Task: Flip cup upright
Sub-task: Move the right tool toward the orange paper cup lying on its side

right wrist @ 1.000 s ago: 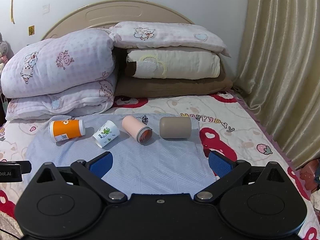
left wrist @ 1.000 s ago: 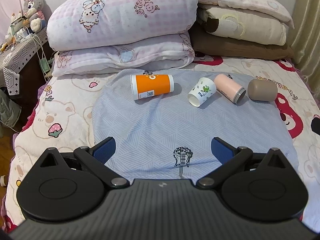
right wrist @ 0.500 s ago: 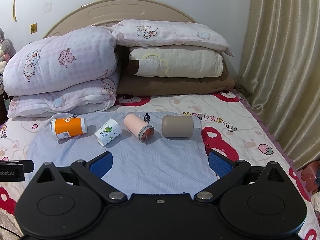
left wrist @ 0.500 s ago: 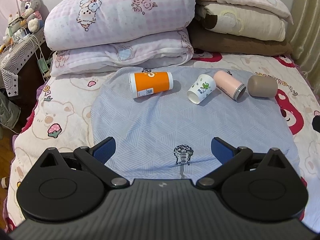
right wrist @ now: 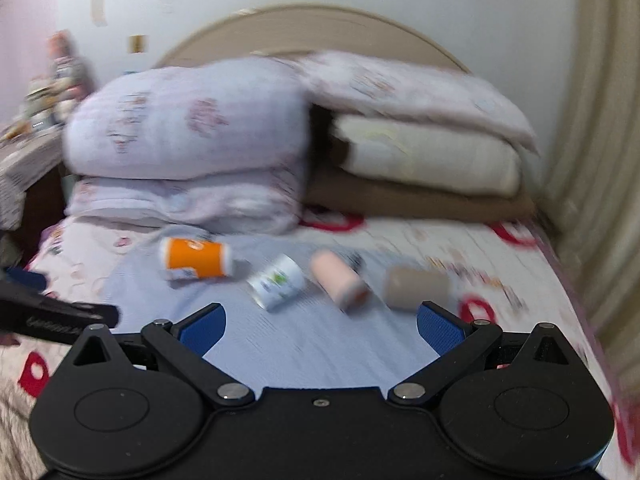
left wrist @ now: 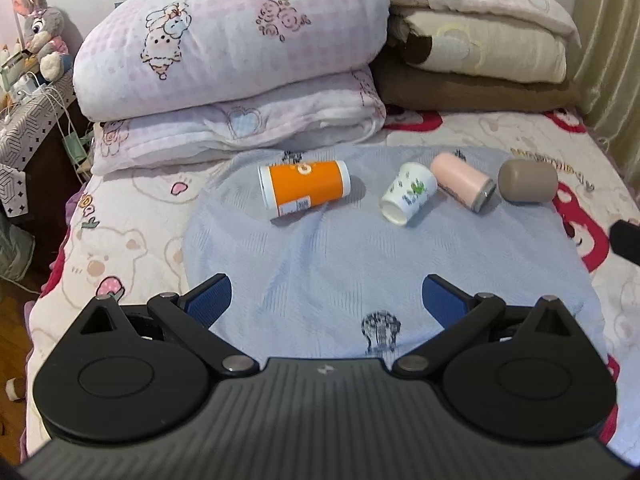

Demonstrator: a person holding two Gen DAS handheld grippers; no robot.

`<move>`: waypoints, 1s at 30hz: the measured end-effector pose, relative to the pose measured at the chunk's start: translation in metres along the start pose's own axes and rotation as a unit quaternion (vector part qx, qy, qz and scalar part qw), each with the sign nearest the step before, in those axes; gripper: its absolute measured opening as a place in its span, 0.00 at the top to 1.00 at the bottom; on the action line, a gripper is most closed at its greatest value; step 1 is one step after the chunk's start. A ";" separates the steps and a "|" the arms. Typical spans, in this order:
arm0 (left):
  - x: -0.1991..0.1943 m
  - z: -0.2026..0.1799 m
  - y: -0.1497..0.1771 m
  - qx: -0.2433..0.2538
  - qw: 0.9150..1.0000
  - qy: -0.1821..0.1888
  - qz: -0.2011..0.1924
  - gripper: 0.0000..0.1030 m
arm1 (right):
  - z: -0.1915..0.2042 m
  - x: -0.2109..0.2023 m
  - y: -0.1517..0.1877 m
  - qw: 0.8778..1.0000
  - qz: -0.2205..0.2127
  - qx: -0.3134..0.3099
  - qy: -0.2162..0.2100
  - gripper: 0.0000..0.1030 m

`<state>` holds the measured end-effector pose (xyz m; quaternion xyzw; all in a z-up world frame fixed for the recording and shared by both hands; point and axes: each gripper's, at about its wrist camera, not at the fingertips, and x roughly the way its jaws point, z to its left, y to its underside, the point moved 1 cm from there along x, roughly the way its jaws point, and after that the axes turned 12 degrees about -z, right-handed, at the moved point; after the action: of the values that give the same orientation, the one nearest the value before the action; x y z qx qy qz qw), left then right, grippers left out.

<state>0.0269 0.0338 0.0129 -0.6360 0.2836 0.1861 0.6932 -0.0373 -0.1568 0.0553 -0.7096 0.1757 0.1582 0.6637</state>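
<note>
A bed (left wrist: pixel 120 240) fills the room, its sheet printed with bears and red cartoon faces, and a pale blue cloth (left wrist: pixel 360 264) is spread over the middle. At the head, toward 12 o'clock, pink checked quilts (left wrist: pixel 232 40) are stacked beside a cream and brown pile (left wrist: pixel 480 60), with a curved headboard (right wrist: pixel 320 20) and a white wall behind. A curtain (right wrist: pixel 592 140) hangs at 3 o'clock; a bedside stand with a plush rabbit (left wrist: pixel 40 32) sits at 9 o'clock.

Four cups lie on their sides in a row across the far part of the cloth: an orange cup (left wrist: pixel 304 192), a white printed paper cup (left wrist: pixel 408 192) with its mouth toward the camera, a pink cup (left wrist: pixel 460 186), and a taupe cup (left wrist: pixel 528 180) at the 3 o'clock end. The pink and taupe ones look very close, though whether they touch is hard to tell.

The left tool (left wrist: pixel 326 296) hovers over the near cloth, blue pads spread wide, holding nothing. The right tool (right wrist: pixel 320 320) is likewise wide apart and empty, its view smeared by blur.
</note>
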 end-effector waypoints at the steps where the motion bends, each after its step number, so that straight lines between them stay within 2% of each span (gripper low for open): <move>1: 0.003 0.005 -0.004 -0.002 1.000 0.001 -0.005 0.00 | 0.006 0.006 -0.004 1.000 -0.013 -0.012 -0.021 0.00; 3: 0.010 0.015 -0.010 -0.005 1.000 -0.001 -0.012 0.00 | 0.013 0.018 -0.011 0.998 -0.024 -0.021 -0.053 0.00; 9: 0.047 0.048 -0.031 -0.017 1.000 -0.006 -0.018 0.00 | 0.046 0.065 -0.039 0.983 0.000 -0.086 -0.163 0.00; 12: 0.074 0.066 -0.037 -0.042 0.999 -0.002 -0.004 0.00 | 0.067 0.089 -0.045 0.970 0.012 -0.136 -0.203 0.00; 16: 0.115 0.083 -0.033 -0.098 0.994 0.042 0.037 0.00 | 0.094 0.132 -0.040 0.944 0.050 -0.201 -0.256 0.02; 20: 0.158 0.090 -0.023 -0.157 0.982 0.087 0.065 0.00 | 0.116 0.173 -0.027 0.921 0.077 -0.254 -0.287 0.05; 25: 0.195 0.100 -0.007 -0.215 0.971 0.086 0.059 0.02 | 0.138 0.211 -0.007 0.888 0.082 -0.328 -0.311 0.05; 30: 0.224 0.108 0.009 -0.263 0.958 0.096 0.060 0.03 | 0.149 0.241 0.012 0.867 0.072 -0.375 -0.319 0.05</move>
<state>0.2106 0.1189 -0.1314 -0.7927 0.3273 0.2331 0.4584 0.1726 -0.0186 -0.0766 -0.8014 -0.0675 0.4773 0.3541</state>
